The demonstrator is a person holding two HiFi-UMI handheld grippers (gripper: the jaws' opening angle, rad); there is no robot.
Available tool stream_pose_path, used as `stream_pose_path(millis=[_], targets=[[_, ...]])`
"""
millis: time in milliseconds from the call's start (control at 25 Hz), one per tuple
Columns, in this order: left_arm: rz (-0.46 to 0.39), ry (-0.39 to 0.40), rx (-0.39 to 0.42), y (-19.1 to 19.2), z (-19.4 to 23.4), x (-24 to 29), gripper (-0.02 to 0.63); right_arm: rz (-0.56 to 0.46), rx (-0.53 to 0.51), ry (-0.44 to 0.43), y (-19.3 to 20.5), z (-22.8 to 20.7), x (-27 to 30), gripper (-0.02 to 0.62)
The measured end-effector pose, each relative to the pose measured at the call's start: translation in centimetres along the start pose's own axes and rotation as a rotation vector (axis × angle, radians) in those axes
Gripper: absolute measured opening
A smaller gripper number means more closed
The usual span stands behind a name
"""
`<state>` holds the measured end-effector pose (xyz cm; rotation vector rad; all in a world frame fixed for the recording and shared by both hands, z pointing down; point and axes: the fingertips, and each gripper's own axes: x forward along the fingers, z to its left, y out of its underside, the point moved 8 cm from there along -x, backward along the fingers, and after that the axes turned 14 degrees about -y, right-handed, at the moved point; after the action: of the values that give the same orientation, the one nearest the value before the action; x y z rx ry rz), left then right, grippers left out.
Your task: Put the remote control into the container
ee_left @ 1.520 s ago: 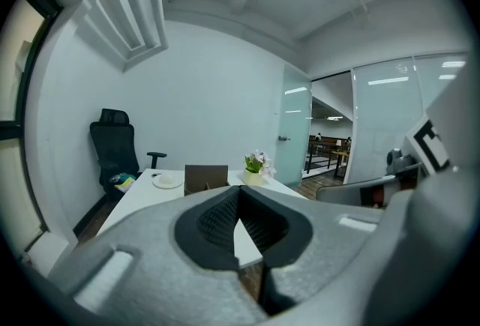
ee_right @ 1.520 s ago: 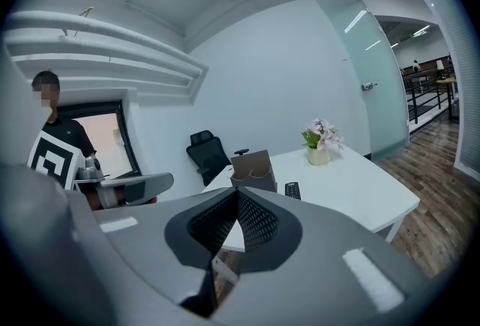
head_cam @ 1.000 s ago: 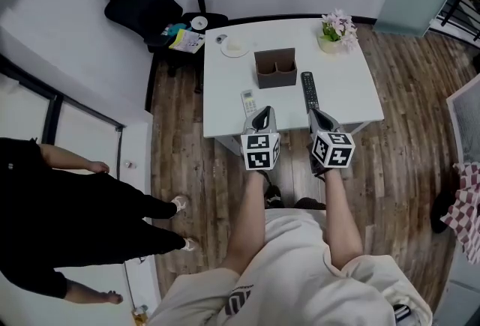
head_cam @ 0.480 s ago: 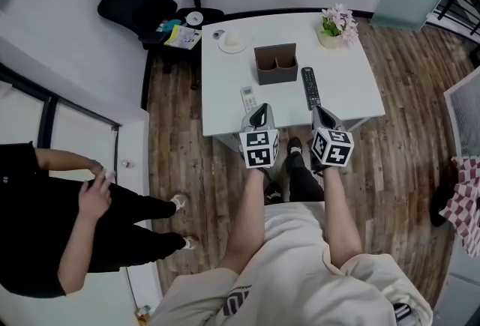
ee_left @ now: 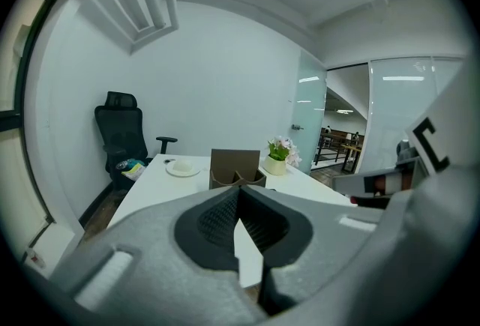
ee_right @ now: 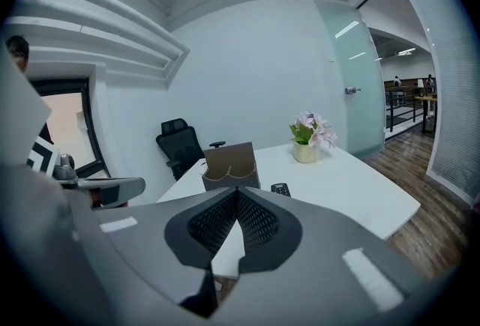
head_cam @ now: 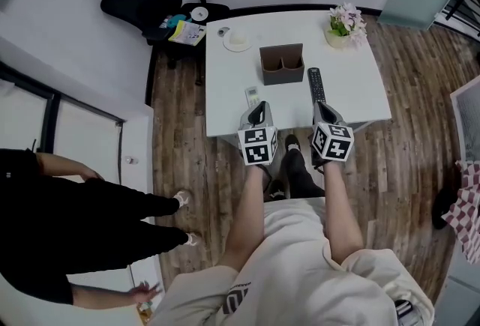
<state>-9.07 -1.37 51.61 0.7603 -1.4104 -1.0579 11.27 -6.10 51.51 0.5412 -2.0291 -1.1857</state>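
Note:
A black remote control [head_cam: 316, 85] lies on the white table [head_cam: 225, 92], just right of a brown two-compartment container [head_cam: 282, 65]. A smaller white remote [head_cam: 252, 97] lies to the container's front left. My left gripper [head_cam: 257, 113] hovers at the table's front edge, right behind the white remote, shut and empty. My right gripper [head_cam: 324, 113] is level with it, behind the black remote's near end, also shut and empty. The left gripper view shows the container [ee_left: 236, 168] past the closed jaws. In the right gripper view are the container [ee_right: 230, 165] and the black remote [ee_right: 281, 189].
A pot of flowers [head_cam: 346, 23] stands at the table's far right corner and a white dish [head_cam: 238, 40] at the far left. A black office chair [head_cam: 154, 2] with items on its seat stands left of the table. A person in black [head_cam: 60, 219] stands at the left.
The view has shifted a little and my leg has stepped toward the table. Both grippers have stayed shut at the front edge. The person at the left has lowered a hand.

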Motion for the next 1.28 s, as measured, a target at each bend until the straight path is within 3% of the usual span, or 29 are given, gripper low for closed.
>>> stream_pose_path(millis=[1280], targets=[[0.078,-0.025,0.023,-2.0,-1.5,10.7,0.003,0.109,-0.008,0.005,-4.0,-5.1,8.6,0.002]])
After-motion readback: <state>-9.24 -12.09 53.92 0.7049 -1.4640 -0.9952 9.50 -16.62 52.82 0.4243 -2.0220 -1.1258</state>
